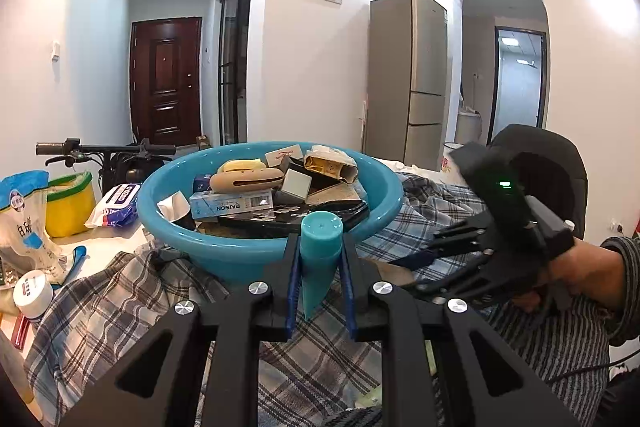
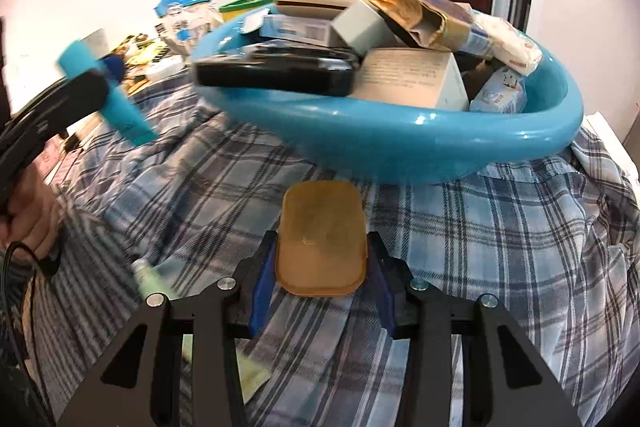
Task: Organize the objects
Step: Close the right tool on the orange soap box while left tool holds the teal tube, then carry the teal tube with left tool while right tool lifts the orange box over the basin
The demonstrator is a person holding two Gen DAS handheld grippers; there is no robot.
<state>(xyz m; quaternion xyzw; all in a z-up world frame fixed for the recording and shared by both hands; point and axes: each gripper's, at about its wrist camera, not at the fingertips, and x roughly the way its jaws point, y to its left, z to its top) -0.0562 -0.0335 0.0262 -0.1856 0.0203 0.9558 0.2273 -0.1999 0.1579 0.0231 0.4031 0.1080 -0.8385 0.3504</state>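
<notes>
My left gripper (image 1: 320,243) is shut on a teal tube (image 1: 322,227), held cap up just in front of the blue basin (image 1: 248,255). The basin is piled with boxes, a black case and packets. In the right wrist view my right gripper (image 2: 322,247) is shut on a flat amber rounded-rectangle piece (image 2: 320,215), low over the plaid cloth (image 2: 480,227) and close to the near wall of the basin (image 2: 400,147). The left gripper's finger (image 2: 72,95) and its teal tube (image 2: 120,103) show blurred at the left. From the left wrist view the right gripper (image 1: 424,263) points down to the right of the basin.
Plaid cloth (image 1: 120,307) lies under the basin. Left of it are a white and blue bag (image 1: 24,219), a yellow-green bag (image 1: 68,203), a wipes pack (image 1: 116,205) and a white jar (image 1: 32,293). A pale green tube (image 2: 150,277) lies on the cloth. A scooter handlebar (image 1: 100,149) stands behind.
</notes>
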